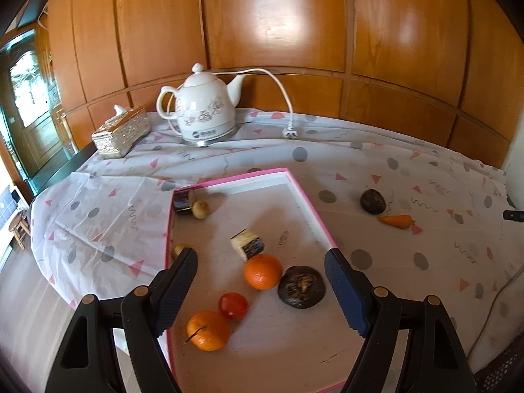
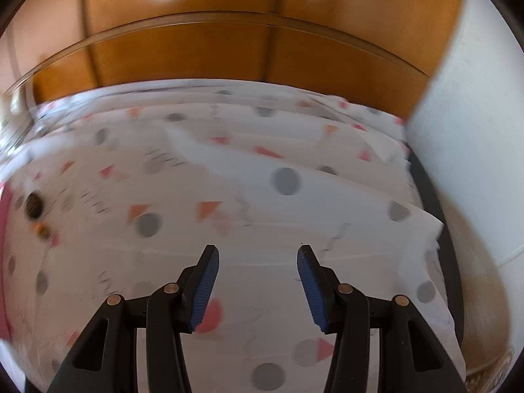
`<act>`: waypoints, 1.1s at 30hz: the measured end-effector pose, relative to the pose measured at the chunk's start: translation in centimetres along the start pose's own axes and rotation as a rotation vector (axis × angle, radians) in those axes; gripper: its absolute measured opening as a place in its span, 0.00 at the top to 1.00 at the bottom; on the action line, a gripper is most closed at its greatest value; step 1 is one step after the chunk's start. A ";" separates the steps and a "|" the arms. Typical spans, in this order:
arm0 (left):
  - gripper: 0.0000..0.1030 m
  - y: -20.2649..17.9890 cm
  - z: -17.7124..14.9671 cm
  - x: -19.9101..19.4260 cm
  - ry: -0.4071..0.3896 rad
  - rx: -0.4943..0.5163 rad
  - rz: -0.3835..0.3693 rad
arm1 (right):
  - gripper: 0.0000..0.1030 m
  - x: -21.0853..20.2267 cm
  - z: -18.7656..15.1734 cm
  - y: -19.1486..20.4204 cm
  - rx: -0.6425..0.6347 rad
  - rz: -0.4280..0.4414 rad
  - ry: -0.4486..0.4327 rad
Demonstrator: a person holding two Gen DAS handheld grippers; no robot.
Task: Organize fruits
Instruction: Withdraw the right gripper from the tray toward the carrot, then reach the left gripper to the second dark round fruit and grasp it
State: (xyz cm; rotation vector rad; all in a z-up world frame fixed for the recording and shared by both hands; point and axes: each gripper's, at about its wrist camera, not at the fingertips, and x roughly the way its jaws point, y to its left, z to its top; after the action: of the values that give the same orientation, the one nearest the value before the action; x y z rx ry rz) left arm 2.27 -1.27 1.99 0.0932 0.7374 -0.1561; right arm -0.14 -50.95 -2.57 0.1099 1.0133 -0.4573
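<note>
Nearest the left gripper (image 1: 262, 258), whose jaws stand wide apart and empty, lie two round oranges (image 1: 208, 330), a small red tomato (image 1: 233, 306) and a dark wrinkled round fruit (image 1: 301, 287), all inside the shallow pink-rimmed white tray (image 1: 314, 211). Farther out on the spotted tablecloth (image 1: 409, 255), well apart from the tray, sit another dark round fruit (image 1: 372, 201) and a small orange carrot (image 1: 395, 220). The right gripper (image 2: 258, 252), jaws apart and empty over blurred bare cloth, should probably swing left and settle squarely over one stray before closing.
</note>
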 end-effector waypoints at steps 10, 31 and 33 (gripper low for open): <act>0.22 -3.1 1.4 1.4 0.022 0.052 -0.062 | 0.51 1.4 0.2 -4.9 0.219 -0.072 0.049; 0.27 -12.4 5.8 11.8 0.206 0.079 -0.224 | 0.51 1.6 -1.1 -10.8 0.527 -0.056 0.076; 0.27 -13.1 6.1 13.2 0.233 0.070 -0.229 | 0.51 1.8 -1.1 -10.9 0.537 -0.048 0.086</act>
State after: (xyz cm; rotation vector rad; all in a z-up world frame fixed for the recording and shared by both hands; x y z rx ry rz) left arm 13.67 -16.40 -2.82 0.0945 0.9750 -0.3941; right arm -4.79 -61.02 -3.41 0.5896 0.9573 -0.7666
